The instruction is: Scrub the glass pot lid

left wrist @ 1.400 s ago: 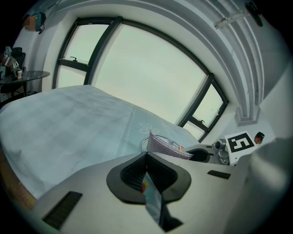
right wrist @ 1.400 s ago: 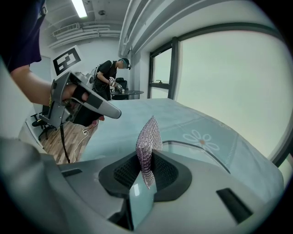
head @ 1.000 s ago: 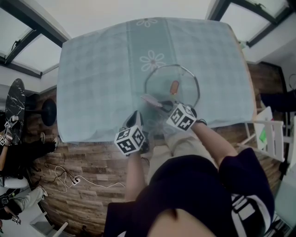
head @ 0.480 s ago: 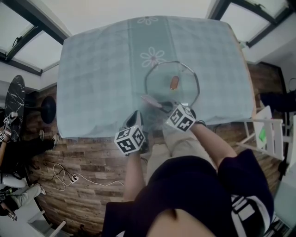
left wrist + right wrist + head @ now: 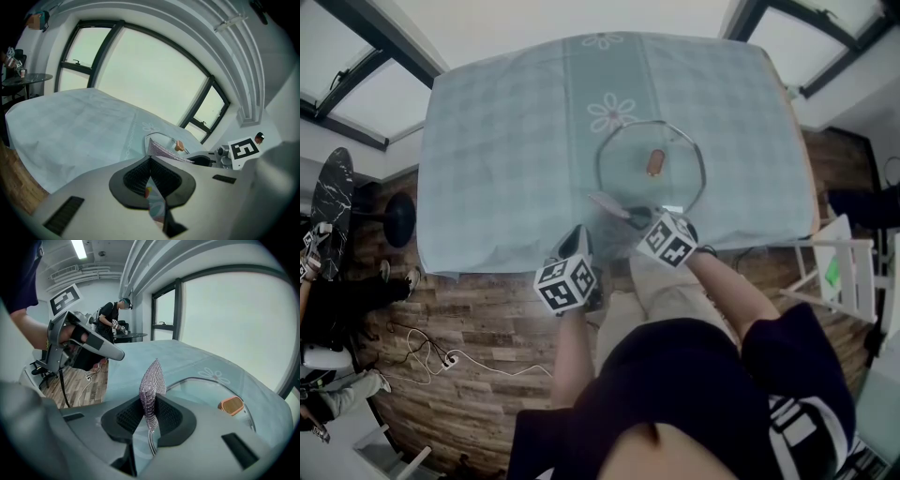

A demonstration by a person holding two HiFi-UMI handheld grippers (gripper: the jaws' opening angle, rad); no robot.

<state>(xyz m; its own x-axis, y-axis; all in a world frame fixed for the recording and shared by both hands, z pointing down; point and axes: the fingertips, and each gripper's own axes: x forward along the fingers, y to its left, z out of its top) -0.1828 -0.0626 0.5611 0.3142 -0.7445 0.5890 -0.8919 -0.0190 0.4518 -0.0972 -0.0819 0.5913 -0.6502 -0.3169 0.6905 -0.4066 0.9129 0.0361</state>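
While the right gripper (image 5: 151, 401) clamps its jaws tight on a silvery mesh scrubber (image 5: 151, 380), the left gripper (image 5: 150, 159) has its jaws pressed together with nothing caught between the pads. The glass pot lid (image 5: 639, 183) lies flat on the pale checked tablecloth (image 5: 506, 141), towards the near edge of the table and a little right of centre, its orange knob (image 5: 655, 162) facing up. From the head view the scrubber (image 5: 607, 202) sits over the lid's near left rim (whether it actually touches the glass cannot be told), and the right gripper (image 5: 636, 217) reaches in from the table's near edge just behind it. In its own view the pad stands edgewise above the jaws, with the lid (image 5: 206, 390) and knob (image 5: 231, 404) beyond to the right. The left gripper (image 5: 579, 236) hangs at the table's near edge, just left of the lid and clear of it.
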